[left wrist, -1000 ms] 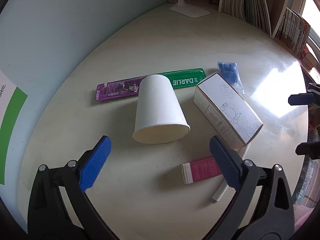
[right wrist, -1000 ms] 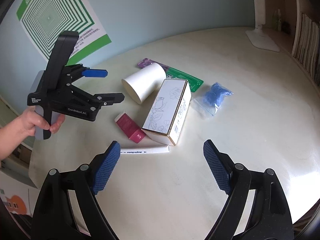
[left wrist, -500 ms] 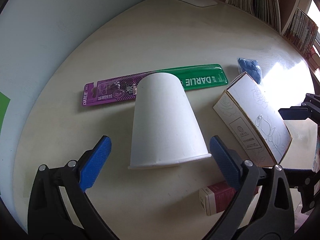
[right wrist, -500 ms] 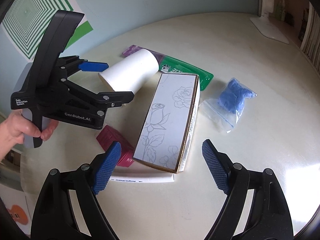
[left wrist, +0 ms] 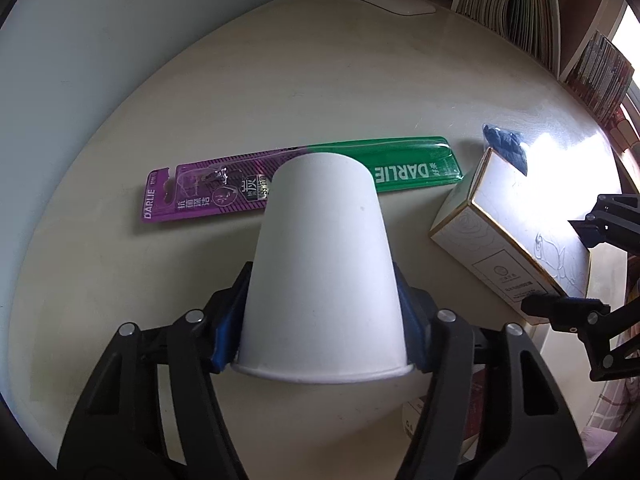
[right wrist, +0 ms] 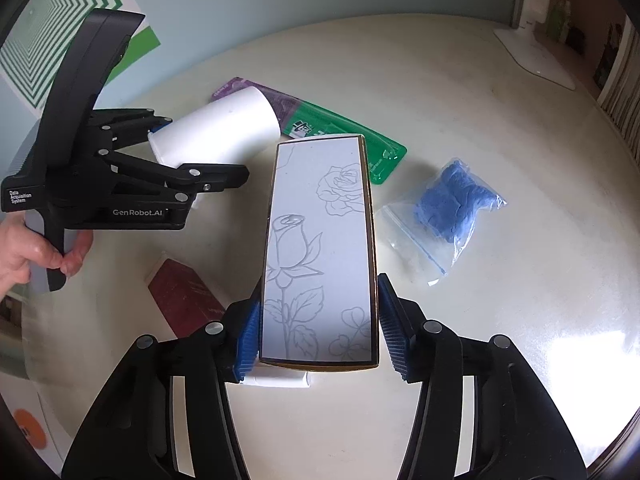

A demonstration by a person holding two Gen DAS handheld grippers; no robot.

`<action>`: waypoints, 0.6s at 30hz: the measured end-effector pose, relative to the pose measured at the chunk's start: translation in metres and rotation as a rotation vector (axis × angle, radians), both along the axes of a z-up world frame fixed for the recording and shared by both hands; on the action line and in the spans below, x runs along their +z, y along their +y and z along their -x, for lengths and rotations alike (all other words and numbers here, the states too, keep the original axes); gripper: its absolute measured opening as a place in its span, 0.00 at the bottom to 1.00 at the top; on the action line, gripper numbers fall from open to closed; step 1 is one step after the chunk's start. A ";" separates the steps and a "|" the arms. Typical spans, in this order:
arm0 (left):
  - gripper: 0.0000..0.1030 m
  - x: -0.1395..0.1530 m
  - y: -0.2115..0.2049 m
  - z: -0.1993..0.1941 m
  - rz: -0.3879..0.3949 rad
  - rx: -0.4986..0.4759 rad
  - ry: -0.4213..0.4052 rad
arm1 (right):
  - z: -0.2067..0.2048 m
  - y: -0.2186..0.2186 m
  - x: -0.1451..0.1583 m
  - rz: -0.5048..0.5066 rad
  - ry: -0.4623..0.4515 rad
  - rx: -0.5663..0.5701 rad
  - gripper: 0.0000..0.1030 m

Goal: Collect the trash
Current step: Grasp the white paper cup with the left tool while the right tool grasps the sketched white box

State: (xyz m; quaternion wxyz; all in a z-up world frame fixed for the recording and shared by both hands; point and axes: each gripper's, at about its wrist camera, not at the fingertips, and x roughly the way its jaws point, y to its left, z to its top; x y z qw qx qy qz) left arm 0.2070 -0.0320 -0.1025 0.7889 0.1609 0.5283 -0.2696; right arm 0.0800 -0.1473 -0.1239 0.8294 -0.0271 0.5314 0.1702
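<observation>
A white paper cup point(left wrist: 324, 280) lies on its side on the round cream table point(left wrist: 280, 80). My left gripper point(left wrist: 322, 320) is shut on the cup near its rim; the cup also shows in the right wrist view point(right wrist: 220, 132). A white box with rose drawings point(right wrist: 320, 248) lies beside it. My right gripper point(right wrist: 318, 328) has its blue pads against both long sides of the box's near end. The box also shows in the left wrist view point(left wrist: 508, 232).
A purple and green toothbrush pack point(left wrist: 320, 176) lies behind the cup. A clear bag of blue stuff point(right wrist: 448, 208) lies right of the box. A dark red small box point(right wrist: 184, 300) and a white marker point(right wrist: 280, 380) lie near it. A lamp base point(right wrist: 536, 56) and bookshelves point(left wrist: 540, 20) stand at the back.
Both grippers moved forward and closed: the left one onto the paper cup, the right one onto the sides of the rose box.
</observation>
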 end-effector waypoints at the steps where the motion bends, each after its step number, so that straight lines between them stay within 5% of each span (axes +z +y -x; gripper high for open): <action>1: 0.56 0.001 0.001 0.000 -0.001 0.001 0.000 | -0.002 -0.001 0.002 -0.003 -0.004 0.000 0.51; 18: 0.53 0.033 -0.014 0.021 -0.027 -0.040 -0.073 | 0.018 -0.051 0.040 -0.082 -0.088 -0.053 0.50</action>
